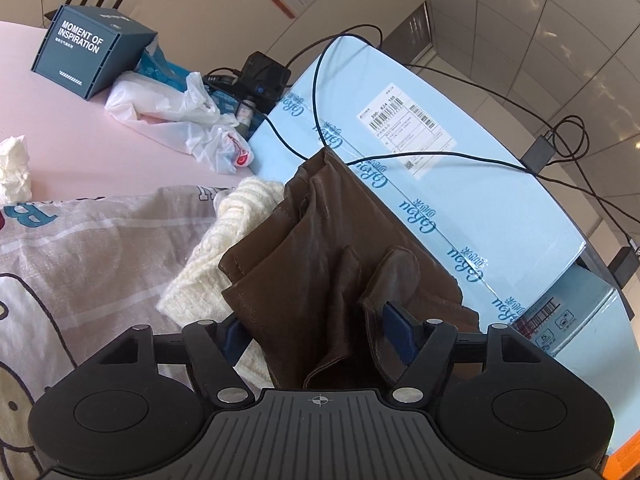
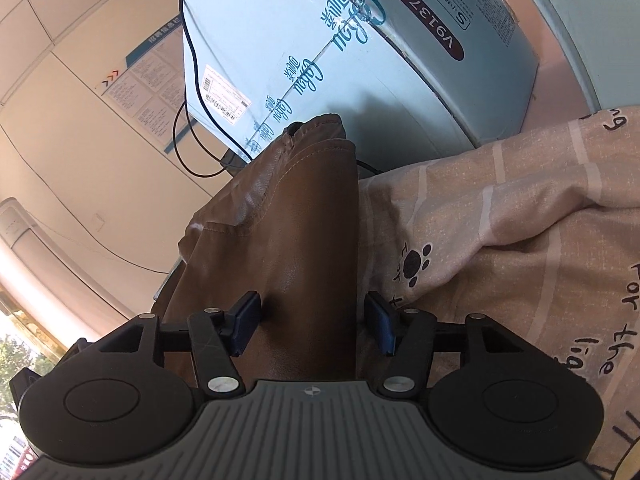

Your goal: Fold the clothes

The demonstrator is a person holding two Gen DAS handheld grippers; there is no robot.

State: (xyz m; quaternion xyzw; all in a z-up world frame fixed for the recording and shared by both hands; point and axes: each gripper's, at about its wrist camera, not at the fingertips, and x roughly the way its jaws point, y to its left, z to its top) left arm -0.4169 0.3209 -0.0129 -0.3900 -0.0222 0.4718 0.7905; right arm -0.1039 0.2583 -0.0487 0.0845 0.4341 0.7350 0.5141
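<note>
The left tongs [image 1: 316,330] stood partly open around a brown leather garment [image 1: 320,264]: folds of it bunched between the two blue pads, the right pad [image 1: 396,332] against a fold, the left pad [image 1: 234,334] half hidden behind the leather's edge, so whether they truly pinched it could not be told. From the tongs the leather ran up toward twelve o'clock, its far end lying over the edge of a pale blue carton [image 1: 440,168]. At nine o'clock from the leather lay a cream knitted piece [image 1: 224,248], touching it, and beyond that a printed beige sheet [image 1: 88,248].

The right tongs [image 2: 314,320] likewise straddled the same brown leather garment [image 2: 280,240]. Their left pad [image 2: 246,320] pressed into the leather; the right pad [image 2: 382,326] stood just beside the garment's straight edge, and contact there was not clear. At three o'clock spread the printed beige sheet [image 2: 500,220], and at twelve o'clock rose the pale blue carton [image 2: 320,20], crossed by a black cable [image 2: 192,60].

At eleven o'clock in the left view a dark blue box [image 1: 88,56] and crumpled white plastic bags [image 1: 172,112] sat on a pink surface [image 1: 60,136].
</note>
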